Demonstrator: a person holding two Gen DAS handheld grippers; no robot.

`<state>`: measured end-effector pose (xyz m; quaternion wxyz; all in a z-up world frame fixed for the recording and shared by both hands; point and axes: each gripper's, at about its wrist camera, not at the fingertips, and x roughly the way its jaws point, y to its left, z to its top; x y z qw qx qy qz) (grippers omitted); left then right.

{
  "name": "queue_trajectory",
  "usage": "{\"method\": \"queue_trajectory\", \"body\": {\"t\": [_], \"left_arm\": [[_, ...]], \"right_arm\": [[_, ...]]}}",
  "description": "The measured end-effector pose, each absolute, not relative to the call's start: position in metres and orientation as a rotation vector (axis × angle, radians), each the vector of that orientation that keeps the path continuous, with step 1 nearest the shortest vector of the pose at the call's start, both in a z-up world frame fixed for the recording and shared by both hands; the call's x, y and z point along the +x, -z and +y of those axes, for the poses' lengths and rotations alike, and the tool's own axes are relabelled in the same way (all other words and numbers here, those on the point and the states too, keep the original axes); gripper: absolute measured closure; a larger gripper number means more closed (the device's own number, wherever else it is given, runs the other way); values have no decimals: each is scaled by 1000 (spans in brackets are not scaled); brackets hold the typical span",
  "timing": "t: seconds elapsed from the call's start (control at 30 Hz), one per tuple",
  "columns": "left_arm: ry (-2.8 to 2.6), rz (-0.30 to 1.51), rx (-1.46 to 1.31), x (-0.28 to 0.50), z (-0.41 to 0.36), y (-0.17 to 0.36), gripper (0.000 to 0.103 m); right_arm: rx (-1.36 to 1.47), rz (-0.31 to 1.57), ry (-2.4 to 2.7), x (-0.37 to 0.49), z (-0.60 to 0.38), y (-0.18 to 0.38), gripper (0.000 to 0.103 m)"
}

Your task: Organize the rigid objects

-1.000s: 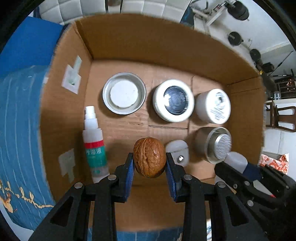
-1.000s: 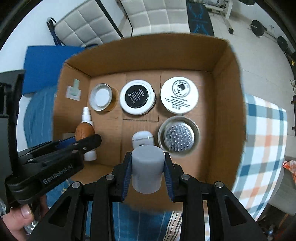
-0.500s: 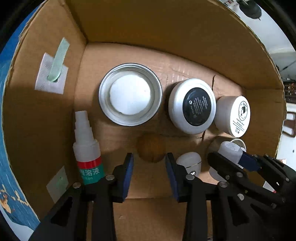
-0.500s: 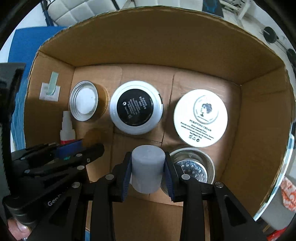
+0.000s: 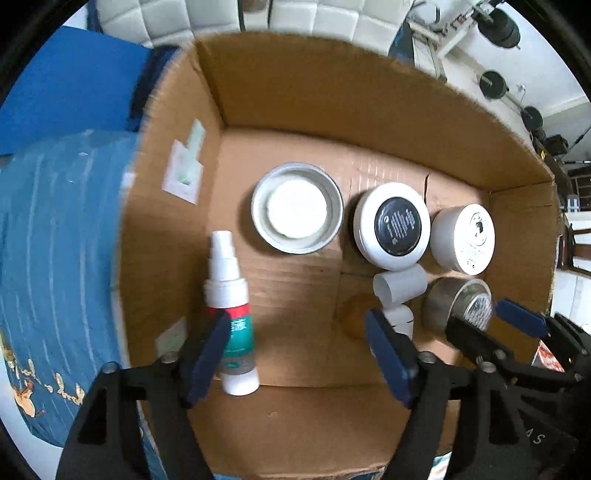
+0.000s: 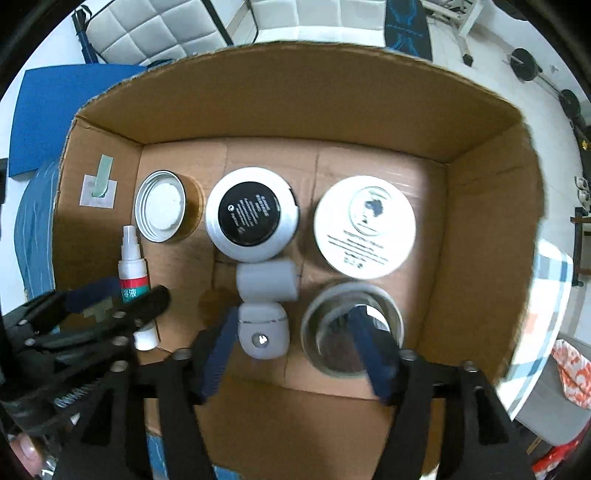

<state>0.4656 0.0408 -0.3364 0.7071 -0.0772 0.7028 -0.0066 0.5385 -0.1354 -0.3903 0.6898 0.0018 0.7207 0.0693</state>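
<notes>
A cardboard box holds the objects. On its floor lie a brown walnut, a grey cylinder on its side, a white case, a spray bottle, an open tin, a black-lidded jar, a white cream jar and a metal jar. My left gripper is open and empty above the box's near side. My right gripper is open and empty above the white case.
A blue cloth lies left of the box. A checked cloth covers the surface to the right. A blue mat and a padded white seat lie beyond the box.
Both grippers opened wide and pulled back from the box. The walnut left the left gripper and lies on the box floor. The grey cylinder left the right gripper and lies beside the black-lidded jar.
</notes>
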Motion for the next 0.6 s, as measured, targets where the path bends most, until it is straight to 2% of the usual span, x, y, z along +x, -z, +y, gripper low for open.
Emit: {"method": "queue_trajectory", "body": {"t": [0.03,0.13,0.2,0.23,0.33,0.6], "left_arm": [[11,1544,-167,462,44,331,19],[-14,1478,-127,446,46,310,17],[-29,1449,-98,435,48,299,11],[-34,1432,-85,429,48,293,5],[-39,1397,-76,410,49,289,4],[-50,1350,-88,391,35,273,3]], "right_arm": [[7,1601,-151,533,-143,390,24],[5,1566,-122,518,-153,382,19],[-4,1545,-102,508,-157,379,15],[-10,1534,-93,503,-159,377,11],[-21,1506,-77,489,-164,370,1],[-1,1446,-53,459,-174,345,0]]}}
